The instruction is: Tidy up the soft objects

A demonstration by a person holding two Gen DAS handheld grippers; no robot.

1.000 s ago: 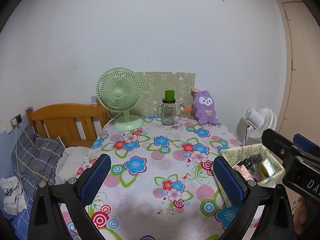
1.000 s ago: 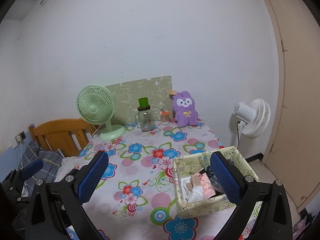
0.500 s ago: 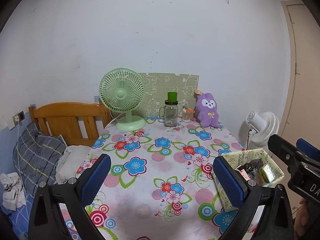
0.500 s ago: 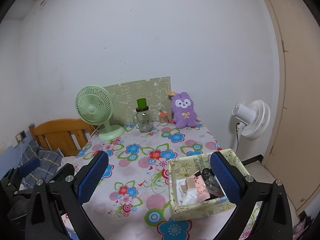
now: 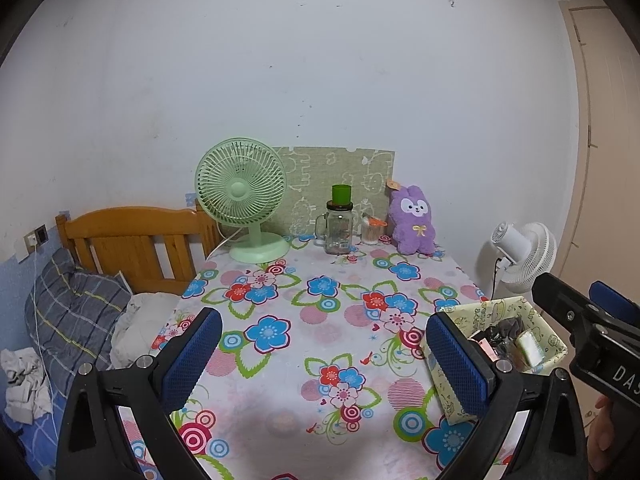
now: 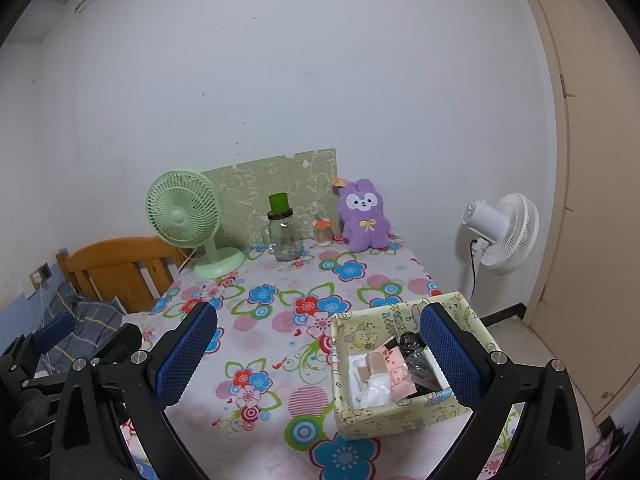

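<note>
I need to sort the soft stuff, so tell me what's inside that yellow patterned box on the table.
The box holds pink and beige packets, something white and crinkly black wrapping. Whatever lies underneath them is covered.

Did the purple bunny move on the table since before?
No. The purple bunny still leans by the green board, beside the glass jar. Only the cameras pulled back, so it looks smaller.
</note>
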